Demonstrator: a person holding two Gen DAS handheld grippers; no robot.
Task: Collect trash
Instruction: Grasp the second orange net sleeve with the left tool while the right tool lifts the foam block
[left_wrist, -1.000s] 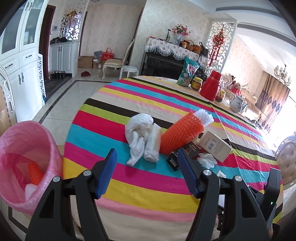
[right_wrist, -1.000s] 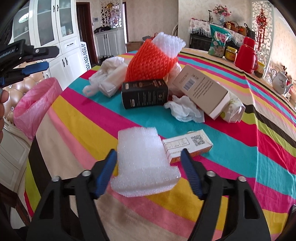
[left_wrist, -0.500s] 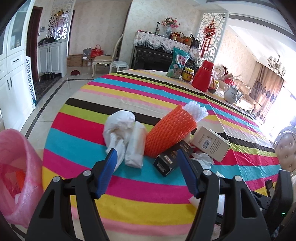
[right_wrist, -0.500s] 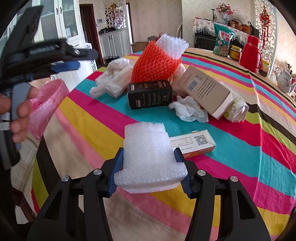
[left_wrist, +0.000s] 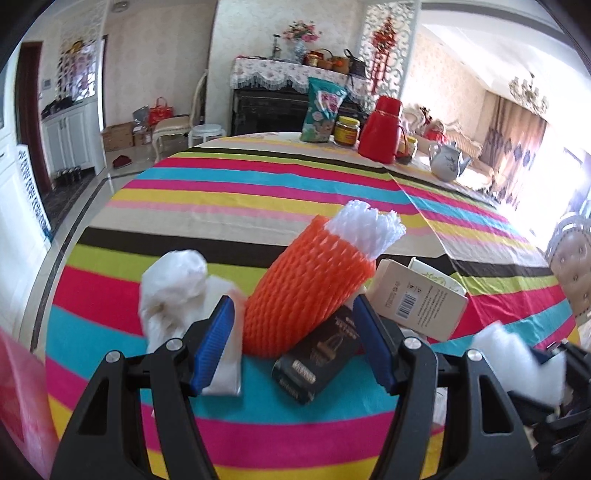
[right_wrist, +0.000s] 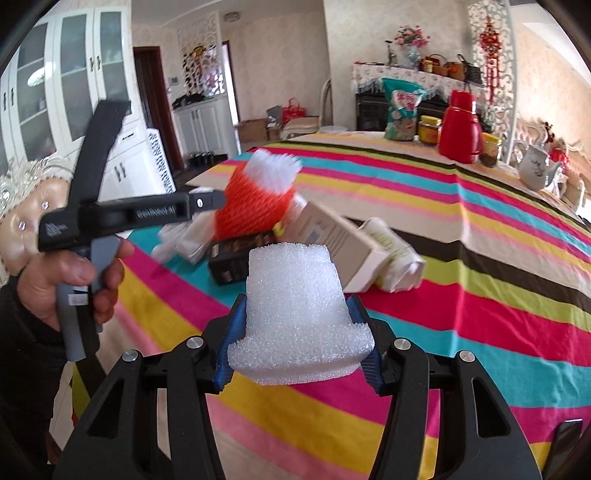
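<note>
A big round table (left_wrist: 258, 192) with a striped cloth fills both views. One pile of trash sits on it. In the pile is one orange foam net (left_wrist: 306, 291) with a white net poking out of its top. One black box (left_wrist: 317, 354) lies against the net. One tan box (left_wrist: 417, 299) lies to the right, and soft white bags (left_wrist: 173, 291) lie to the left.

Far back on the table stand one red jug (left_wrist: 380, 129), one green snack bag (left_wrist: 321, 110) and one white teapot (left_wrist: 447, 162).

The left gripper (left_wrist: 293, 343) is spread wide, with nothing pinched. The bottom of the orange net and the black box show between its blue pads. I cannot tell if the pads touch them.

The right gripper (right_wrist: 295, 341) squeezes one white foam block (right_wrist: 297, 314) from both sides and holds it up off the cloth.

Only the right view shows the person's hand (right_wrist: 70, 284) around the left tool's handle, and a white tube (right_wrist: 395, 254) sticking out of the tan box. There the trash pile is blurry.

Only the left view shows a bit of pink (left_wrist: 22, 398) at the left edge. It is cut off, so I cannot tell what it is. The foam block is just a white blur at the right edge there.
</note>
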